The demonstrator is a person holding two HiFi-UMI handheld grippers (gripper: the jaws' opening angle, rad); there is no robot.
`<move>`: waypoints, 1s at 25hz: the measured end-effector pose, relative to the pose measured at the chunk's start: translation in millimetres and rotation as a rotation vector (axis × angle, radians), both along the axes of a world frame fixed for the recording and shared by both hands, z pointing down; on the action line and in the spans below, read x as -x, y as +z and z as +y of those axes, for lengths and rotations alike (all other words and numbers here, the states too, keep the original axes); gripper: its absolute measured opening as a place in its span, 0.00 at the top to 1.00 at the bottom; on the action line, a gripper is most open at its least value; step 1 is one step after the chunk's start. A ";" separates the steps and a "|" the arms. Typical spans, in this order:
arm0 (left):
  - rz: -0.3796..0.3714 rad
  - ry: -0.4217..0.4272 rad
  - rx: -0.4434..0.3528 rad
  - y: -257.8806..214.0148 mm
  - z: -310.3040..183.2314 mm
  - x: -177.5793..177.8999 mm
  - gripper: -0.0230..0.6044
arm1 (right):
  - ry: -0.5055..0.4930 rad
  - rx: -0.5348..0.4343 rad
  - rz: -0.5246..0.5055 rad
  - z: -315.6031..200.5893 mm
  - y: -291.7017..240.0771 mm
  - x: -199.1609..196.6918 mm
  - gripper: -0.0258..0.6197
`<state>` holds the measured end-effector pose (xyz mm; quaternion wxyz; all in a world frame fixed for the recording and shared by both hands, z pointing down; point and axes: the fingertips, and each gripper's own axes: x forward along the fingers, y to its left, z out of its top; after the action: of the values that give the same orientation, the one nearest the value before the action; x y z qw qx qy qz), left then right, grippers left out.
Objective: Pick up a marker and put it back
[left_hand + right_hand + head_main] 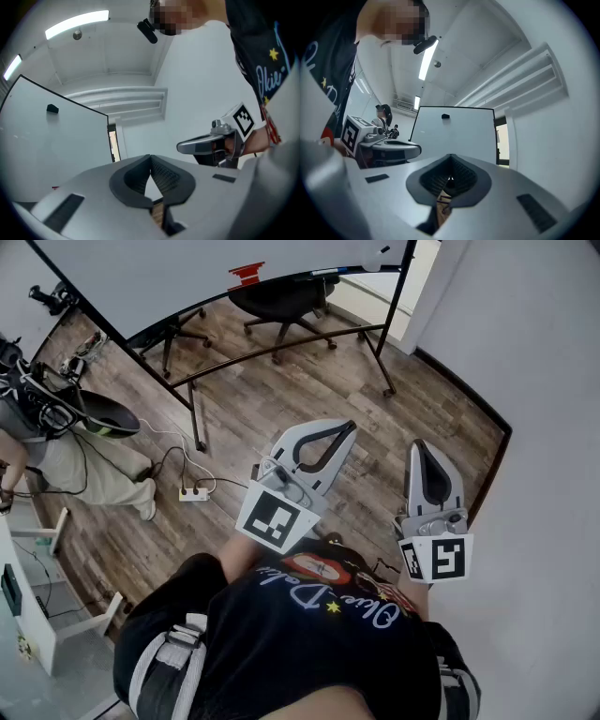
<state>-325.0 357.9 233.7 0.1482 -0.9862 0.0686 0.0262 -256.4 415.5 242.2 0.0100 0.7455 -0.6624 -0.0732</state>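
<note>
Your left gripper (150, 159) has its jaws together at the tips, with nothing between them. Your right gripper (450, 157) is likewise closed and empty. You hold both roughly level in front of your body, side by side. They point toward the whiteboard (187, 282) but are well short of it, with bare wooden floor (281, 399) between.

Task item: no marker can be made out in any view. A small dark object (445, 116) sits high on the whiteboard face, and a red object (247, 275) rests at the whiteboard's lower edge. Both are too small to identify. An office chair (281, 301) stands beyond the whiteboard frame.

Assessment: the pick-up has not begun. A marker is, by its kind, light, rigid and smooth-barrelled, so it is likely to roll or pivot in a loose hold. Open the jaws before you reach the whiteboard. Take the barrel across its middle, pads square to its length and clear of the cap. Close firmly without crushing.
</note>
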 end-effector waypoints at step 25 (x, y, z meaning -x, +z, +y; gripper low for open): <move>-0.050 -0.055 -0.031 6.0 25.4 -21.6 0.96 | -0.013 -0.041 -0.062 40.6 1.1 -37.9 0.96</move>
<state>-303.3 383.3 239.7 0.1659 -0.9819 0.0917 -0.0016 -218.4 456.2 243.3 -0.0261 0.7431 -0.6656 -0.0636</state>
